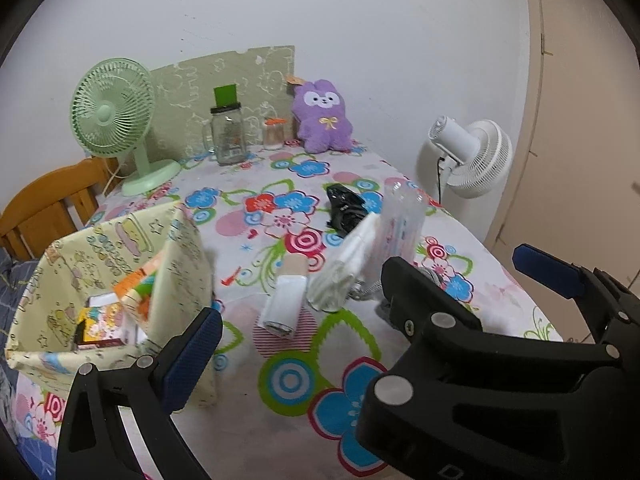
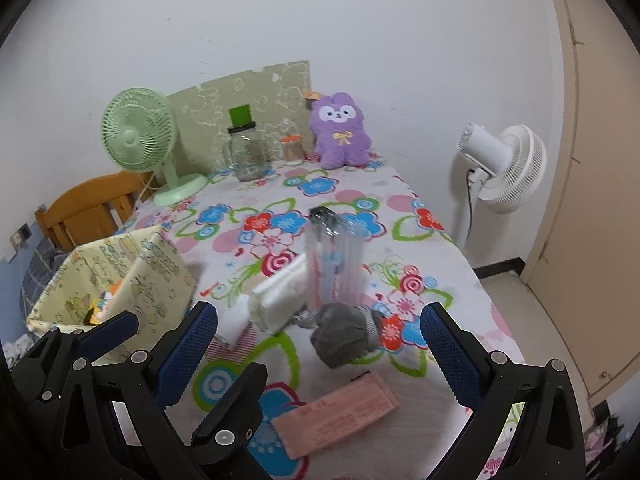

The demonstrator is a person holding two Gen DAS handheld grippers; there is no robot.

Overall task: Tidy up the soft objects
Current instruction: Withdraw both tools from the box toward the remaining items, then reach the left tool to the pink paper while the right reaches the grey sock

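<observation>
Both grippers hover above the near edge of the counter (image 2: 460,264), which carries a flowered cloth. The left gripper (image 1: 368,300) has its jaws spread wide with nothing between them, and so does the right gripper (image 2: 320,344). A yellow patterned fabric bin (image 1: 80,264) stands at the left, holding colourful packets. Near the middle lie a white tissue pack (image 1: 348,264), a clear plastic packet (image 2: 336,256) propped against it, a small white roll (image 1: 284,304), and a grey soft bundle (image 2: 344,336). A pink flat pack (image 2: 336,416) lies nearest the right gripper. A purple plush toy (image 1: 324,120) sits at the far edge against the wall.
</observation>
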